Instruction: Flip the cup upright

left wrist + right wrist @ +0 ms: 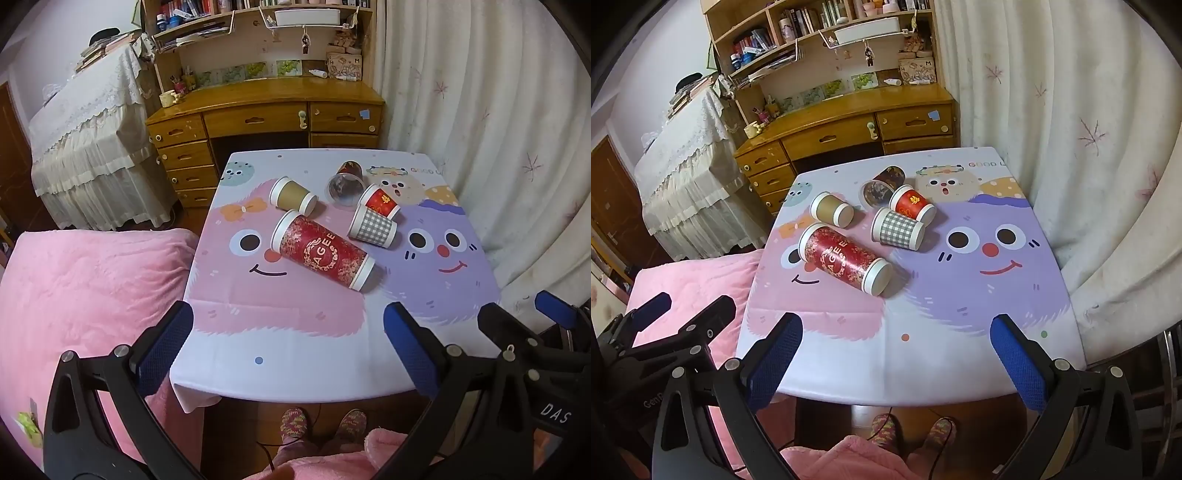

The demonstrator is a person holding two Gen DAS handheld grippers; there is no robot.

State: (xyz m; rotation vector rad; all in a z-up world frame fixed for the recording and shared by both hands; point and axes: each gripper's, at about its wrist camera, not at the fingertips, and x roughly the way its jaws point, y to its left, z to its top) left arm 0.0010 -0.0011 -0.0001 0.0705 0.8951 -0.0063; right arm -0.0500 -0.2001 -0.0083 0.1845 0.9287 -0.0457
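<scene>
Now your left hand-held gripper [288,321] and right hand-held gripper [897,328] both gape wide, holding nothing, near counter [923,354] edge; five cups lie tipped, tall red cup [846,258] nearest

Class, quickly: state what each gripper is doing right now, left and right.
Left gripper: open, holding nothing, short of the cups.
Right gripper: open, holding nothing, short of the cups.
</scene>
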